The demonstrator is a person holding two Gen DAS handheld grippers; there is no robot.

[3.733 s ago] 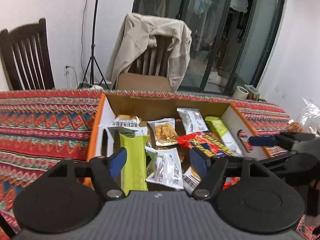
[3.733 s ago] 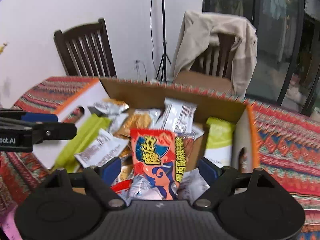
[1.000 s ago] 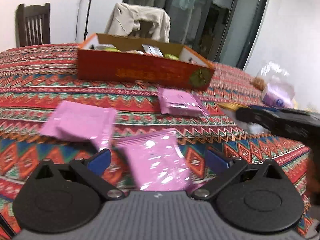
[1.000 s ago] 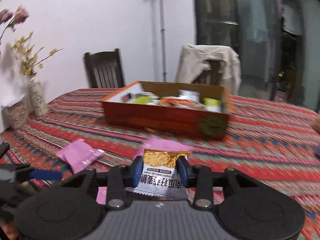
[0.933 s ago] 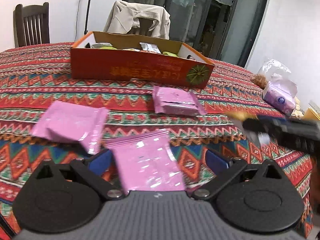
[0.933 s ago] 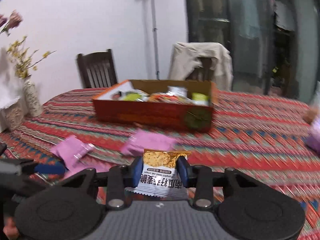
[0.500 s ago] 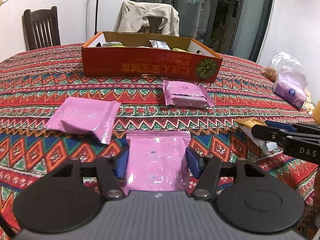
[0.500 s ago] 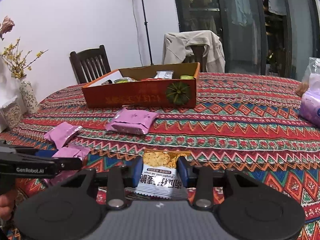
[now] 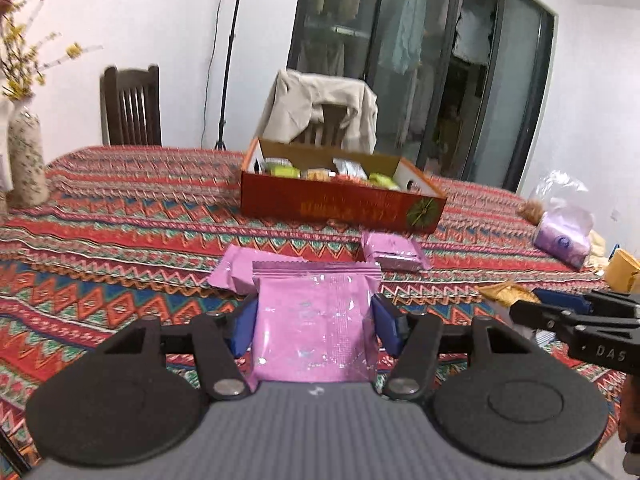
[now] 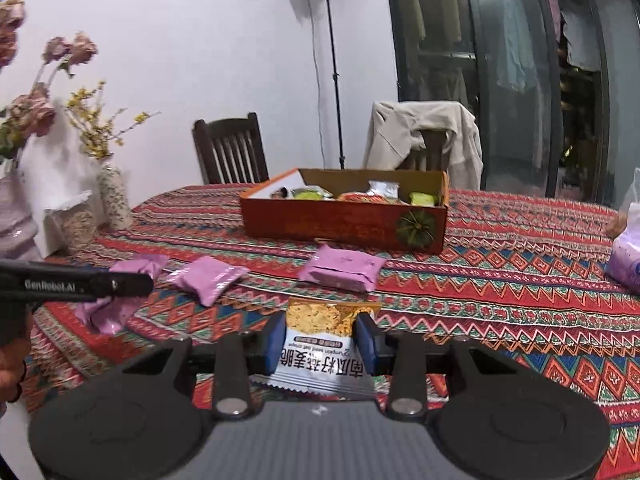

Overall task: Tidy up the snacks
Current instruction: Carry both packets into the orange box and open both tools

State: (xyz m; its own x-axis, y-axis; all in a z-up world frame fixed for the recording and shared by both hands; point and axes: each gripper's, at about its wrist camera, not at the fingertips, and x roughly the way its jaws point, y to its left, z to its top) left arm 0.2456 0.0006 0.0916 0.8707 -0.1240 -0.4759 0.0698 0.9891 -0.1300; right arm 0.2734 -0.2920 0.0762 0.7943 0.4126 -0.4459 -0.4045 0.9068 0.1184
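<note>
Nearest the left wrist camera, the left gripper (image 9: 313,322) has its blue pads pressed on the two side edges of a pink packet (image 9: 314,320), jaws about a third open around its width. The packet looks light, soft and puffy, with a glossy film that could slide, so a hold across the flat middle of the sides, as here, seems right; a hard squeeze would likely crush what is inside. The right gripper (image 10: 321,342) is closed narrow on a white oat-crisp packet (image 10: 320,344), likewise light and crinkly, probably brittle within. Both grippers point forward and somewhat downward over the patterned tablecloth (image 10: 500,280), each packet lifted clear of it. Beyond them two more pink packets lie loose on the cloth, one (image 9: 394,254) just in front of the box. Farthest, the orange cardboard box (image 9: 340,206) stands open with several snacks already in it, well apart from both held packets.
</note>
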